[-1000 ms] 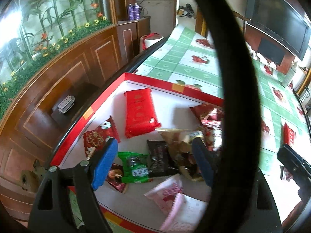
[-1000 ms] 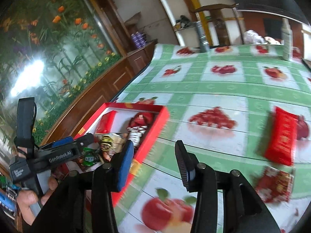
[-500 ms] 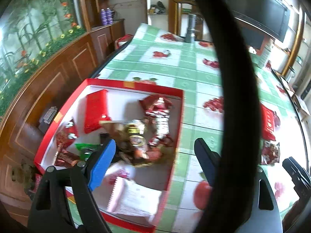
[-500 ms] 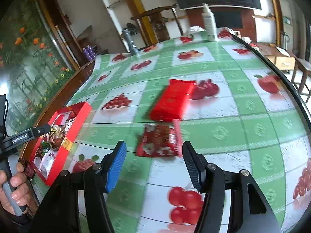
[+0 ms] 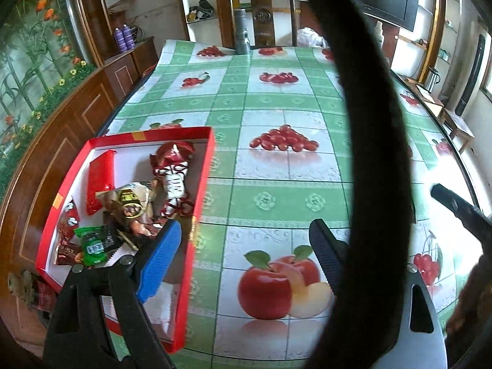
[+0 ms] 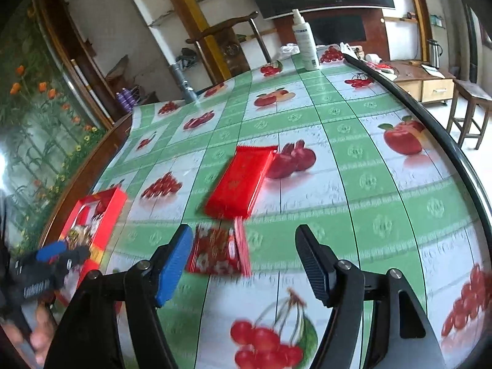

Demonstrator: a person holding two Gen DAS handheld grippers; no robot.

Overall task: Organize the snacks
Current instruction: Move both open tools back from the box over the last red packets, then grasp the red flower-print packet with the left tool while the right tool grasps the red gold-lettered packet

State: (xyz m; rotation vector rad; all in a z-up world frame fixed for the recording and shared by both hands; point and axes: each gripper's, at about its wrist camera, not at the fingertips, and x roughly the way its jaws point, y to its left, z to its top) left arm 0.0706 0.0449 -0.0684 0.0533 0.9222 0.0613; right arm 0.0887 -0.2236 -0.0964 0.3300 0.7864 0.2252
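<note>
Lying loose on the table [image 6: 353,184], toward its middle: a long red packet [image 6: 238,181], and a smaller flowered red packet [image 6: 215,250] just beside its near end. Hovering above that smaller packet, the right gripper [image 6: 244,261], jaws opening, nothing pressed between the pads, packet partly framed by them. Sitting at the table's left edge, a red box [image 5: 203,184] with a heap of wrapped snacks [image 5: 132,206] inside. Poised over the box's near right wall, the left gripper [image 5: 246,252], jaws opening, empty. Standing at the far edge, a white spray bottle [image 6: 304,43].
</note>
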